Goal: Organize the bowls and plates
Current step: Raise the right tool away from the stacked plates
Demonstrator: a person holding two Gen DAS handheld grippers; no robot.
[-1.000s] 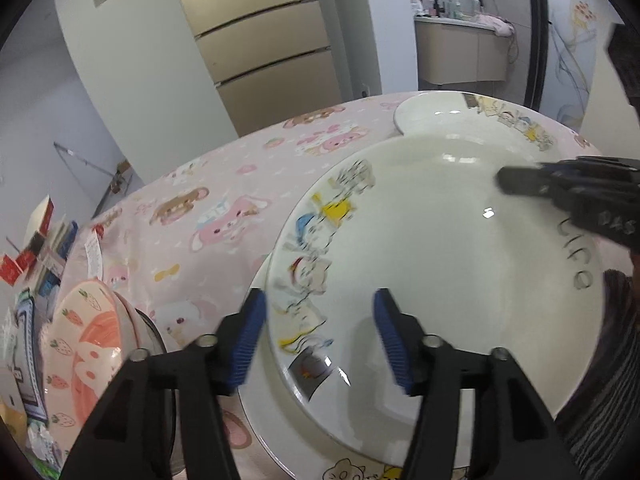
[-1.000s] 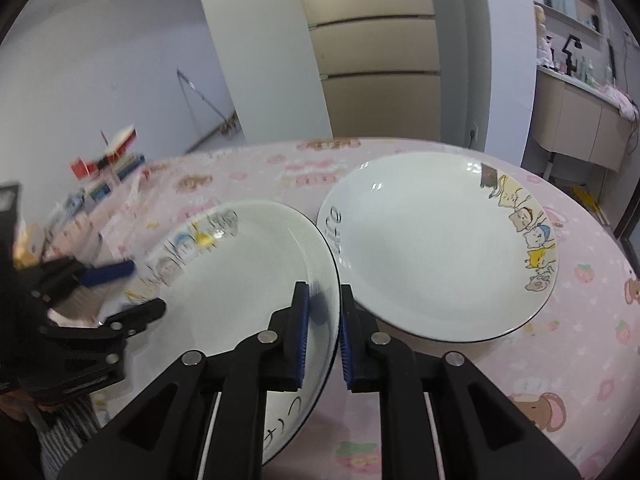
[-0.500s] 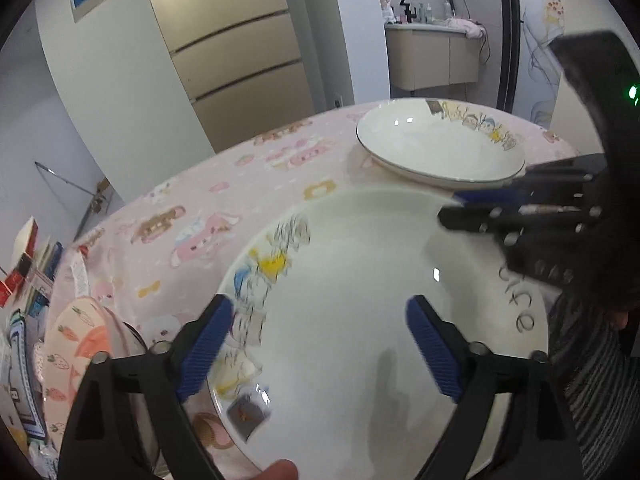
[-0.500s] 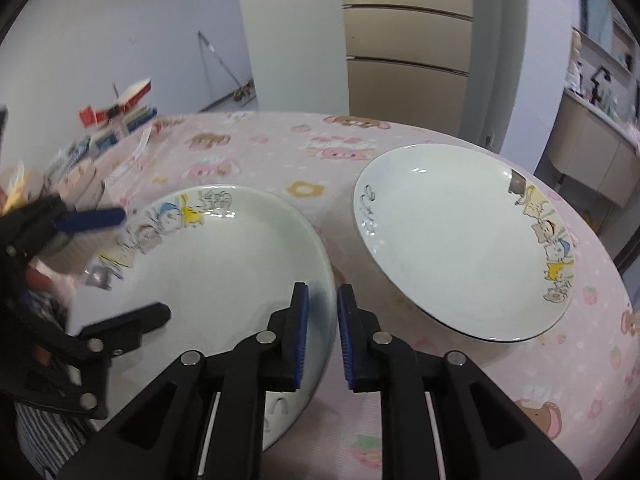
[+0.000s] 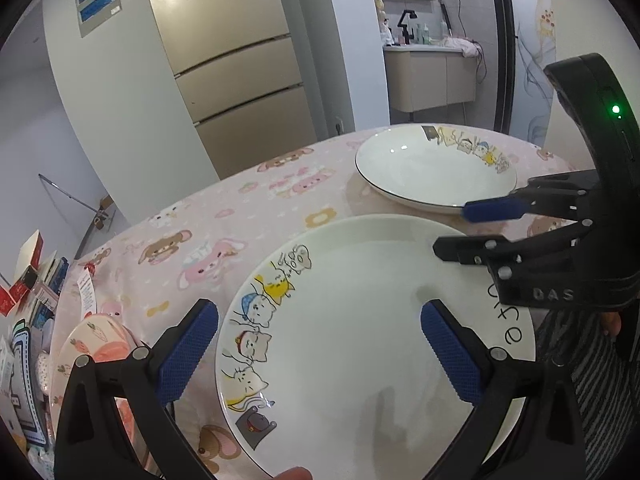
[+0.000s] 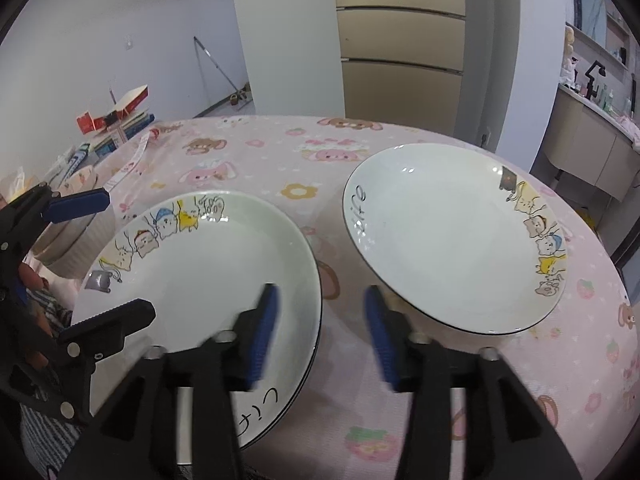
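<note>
Near white round ceramic plate with cartoon cats along its rim (image 6: 200,272) lying flat on the bench under a pink cartoon-print tablecloth (image 6: 280,152), apparently stacked on another plate of the same kind — a second dark rim edge showing just below it in the right wrist view. Second white cat-rimmed plate (image 6: 452,240) resting alone, just beside the first and further right, rims close but not touching.

Left gripper (image 5: 320,356) spread fully wide, its blue-padded fingers (image 5: 188,348) straddling the near plate's left rim without pressing on it; nothing held. Right gripper (image 6: 320,332) with jaws just opened from the near plate's right rim, blurred blue fingers (image 6: 264,328) parted and empty, the gap now sitting over the bare cloth between the two plates. Pink carrot-print bowl (image 5: 96,348) at the bench's left edge, near the left gripper.

Likely step: release finished, next plate to be fetched. Deciding relation — the lone plate lies ahead and to the right of the right gripper, its near-left rim just beyond the right finger, well apart from the left gripper. Right hand clearly nearer; a round plate, so no long axis to align, only a rim to catch edge-on.
</note>
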